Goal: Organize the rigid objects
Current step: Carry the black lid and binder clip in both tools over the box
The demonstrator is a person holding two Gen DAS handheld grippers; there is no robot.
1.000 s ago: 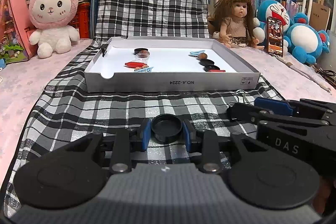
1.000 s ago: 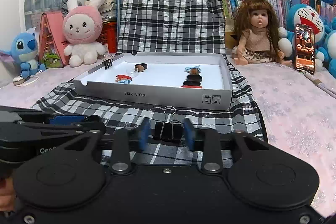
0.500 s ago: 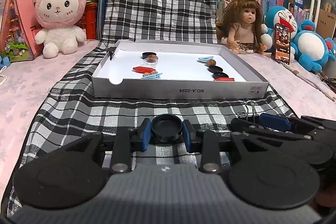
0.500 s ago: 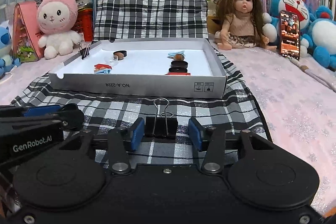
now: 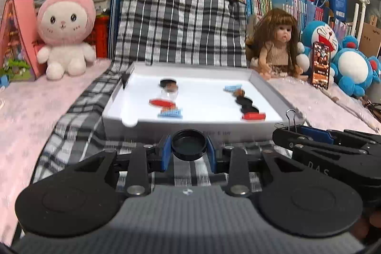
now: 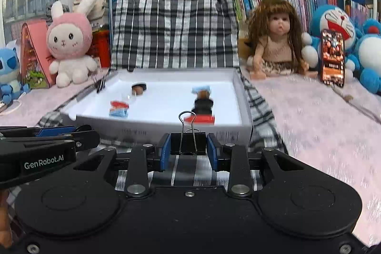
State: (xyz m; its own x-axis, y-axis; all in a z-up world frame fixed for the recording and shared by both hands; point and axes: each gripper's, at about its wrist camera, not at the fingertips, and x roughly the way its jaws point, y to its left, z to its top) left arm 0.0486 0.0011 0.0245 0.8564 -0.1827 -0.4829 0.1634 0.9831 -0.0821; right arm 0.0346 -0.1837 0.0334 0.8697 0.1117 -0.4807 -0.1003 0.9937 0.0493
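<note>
Closest to me, the left gripper (image 5: 189,151) has its blue-padded fingers (image 5: 165,153) pressed against the sides of a round black plastic cap (image 5: 189,145), a shallow, smooth-walled disc with its hollow face showing. Beside it, the right gripper (image 6: 188,151) is clamped on a black metal binder clip (image 6: 188,143), boxy and matte, its thin silver wire handles standing upright. Both things are held above the black-and-white checked cloth (image 5: 78,106), just in front of the near wall of the white cardboard tray (image 5: 147,129).

Inside the tray, small pieces sit in two loose groups on the smooth white floor. On the left are a red hair clip (image 5: 162,102), a blue toothed clip (image 5: 170,113) and a dark round cap (image 5: 168,82); what looks like a small clear jar between them is too blurred to be sure of. On the right lie a pale blue clip (image 5: 233,87), black round lids (image 5: 245,102) in a row, and another red clip (image 5: 253,116). A second black binder clip (image 6: 101,85) grips the tray's far left rim.

Behind the tray, a checked woven bag (image 6: 173,27) stands upright. A fluffy pink-hooded rabbit plush (image 5: 65,25) sits on the left, and a long-haired doll (image 5: 277,44) on the right.
</note>
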